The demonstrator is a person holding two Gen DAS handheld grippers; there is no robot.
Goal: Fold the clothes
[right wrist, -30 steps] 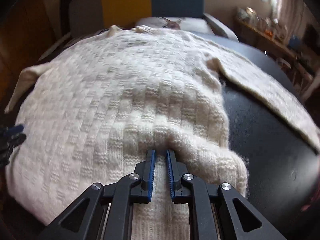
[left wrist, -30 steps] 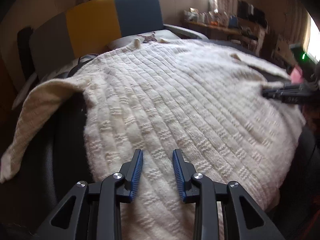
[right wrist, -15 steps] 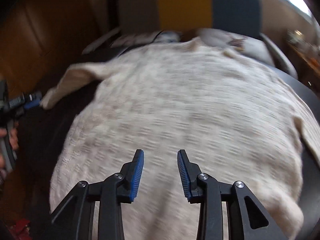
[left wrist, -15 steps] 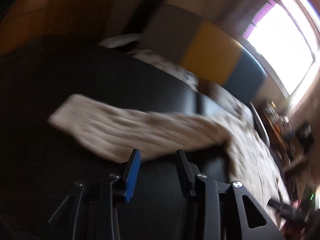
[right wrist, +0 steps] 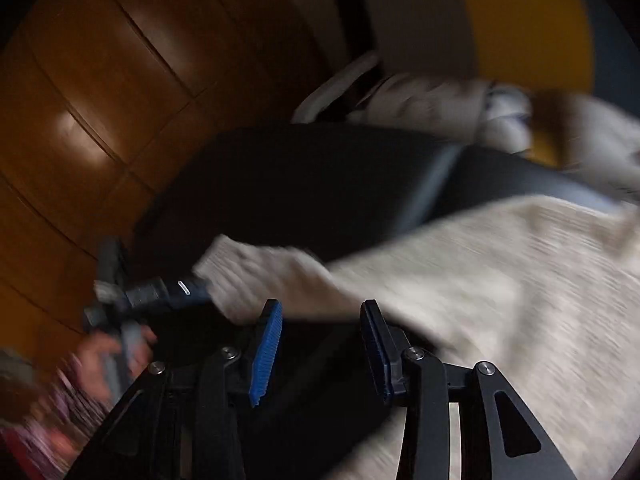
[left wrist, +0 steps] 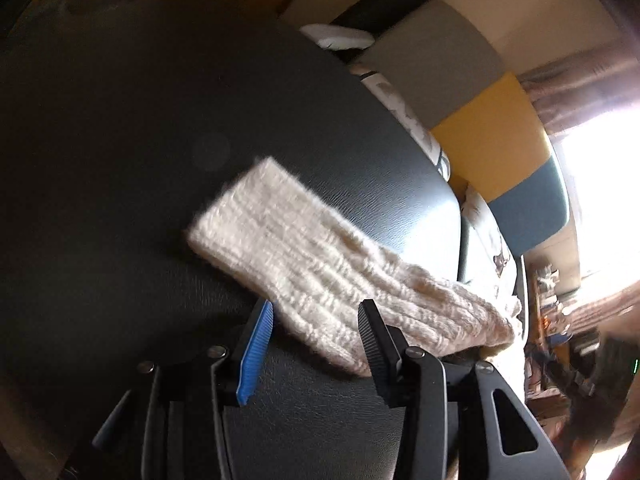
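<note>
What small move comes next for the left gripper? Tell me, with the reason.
Probably ease the left gripper forward and shut it on the sweater sleeve. The sleeve lies flat on the dark table, stretched away from the body, and the gripper is open at its edge, gripping nothing.

We find no text, label, brand or number that can be read in either view. The shelf clutter (left wrist: pixel 548 312) far to the right of the left tool is too small and overexposed for any lettering to show, and the right wrist view is smeared by motion blur throughout.
</note>
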